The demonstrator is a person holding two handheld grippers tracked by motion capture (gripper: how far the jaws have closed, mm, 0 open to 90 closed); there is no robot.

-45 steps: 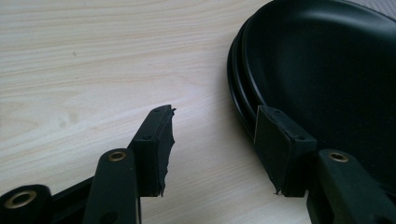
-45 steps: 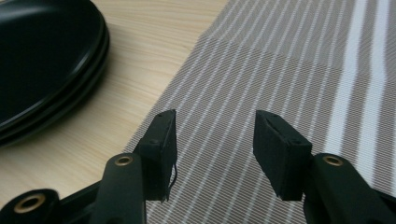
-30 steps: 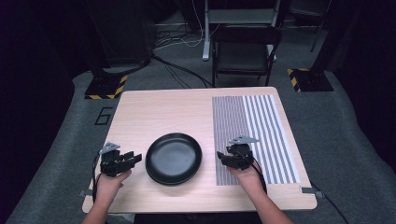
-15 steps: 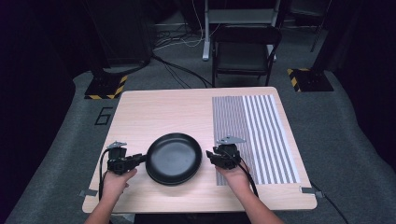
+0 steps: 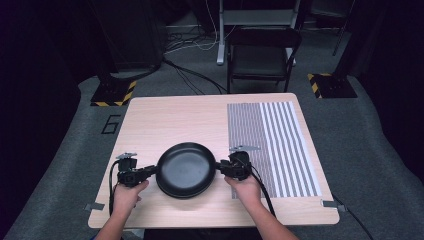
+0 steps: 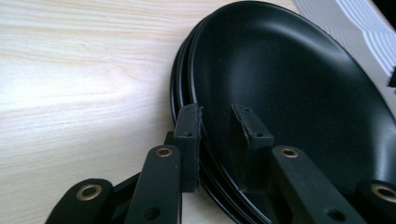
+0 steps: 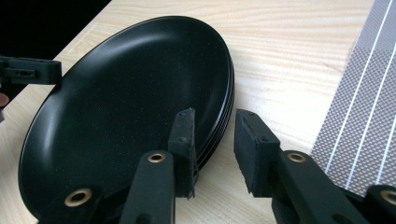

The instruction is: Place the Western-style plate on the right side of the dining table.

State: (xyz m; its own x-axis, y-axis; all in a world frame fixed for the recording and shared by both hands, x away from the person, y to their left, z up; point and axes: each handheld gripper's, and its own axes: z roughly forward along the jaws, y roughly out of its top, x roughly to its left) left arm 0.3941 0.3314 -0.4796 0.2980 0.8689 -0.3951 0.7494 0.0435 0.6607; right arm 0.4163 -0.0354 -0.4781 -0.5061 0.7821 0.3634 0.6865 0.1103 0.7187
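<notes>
A stack of black plates [image 5: 186, 169] is seen near the front edge of the wooden table [image 5: 170, 120], just left of the striped mat [image 5: 272, 145]. The left gripper [image 6: 215, 123] is spread, its jaws straddling the stack's left rim. The right gripper [image 7: 212, 133] is likewise parted, its jaws set astride the right rim without pinching it.

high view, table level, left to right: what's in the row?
Left gripper → stack of black plates → right gripper → striped mat.
</notes>
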